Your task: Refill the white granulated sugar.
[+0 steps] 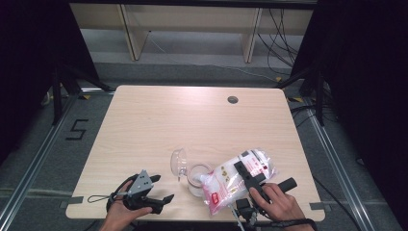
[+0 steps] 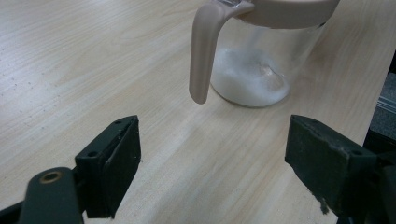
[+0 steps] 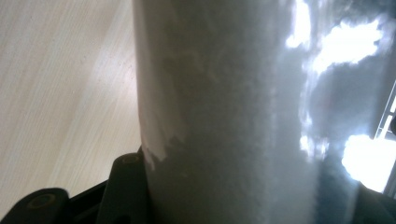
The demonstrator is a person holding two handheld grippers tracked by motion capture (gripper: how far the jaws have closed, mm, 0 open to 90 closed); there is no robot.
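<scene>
Both claws sit at my edge of the desk (image 1: 144,125): my right claw (image 1: 248,176) clamps a soft plastic bag (image 1: 238,175) of white granules, tipped toward ten o'clock over the glass jar (image 1: 198,179); my left claw (image 1: 153,190) rests open and empty at eight o'clock. I judge the bag heavy, floppy and slippery, best pinched mid-body; the jar fragile, best taken by its handle (image 2: 203,51).

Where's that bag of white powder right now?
In the high view the bag sits front right on the table, clamped in the right gripper, tipped toward the glass jar.
</scene>
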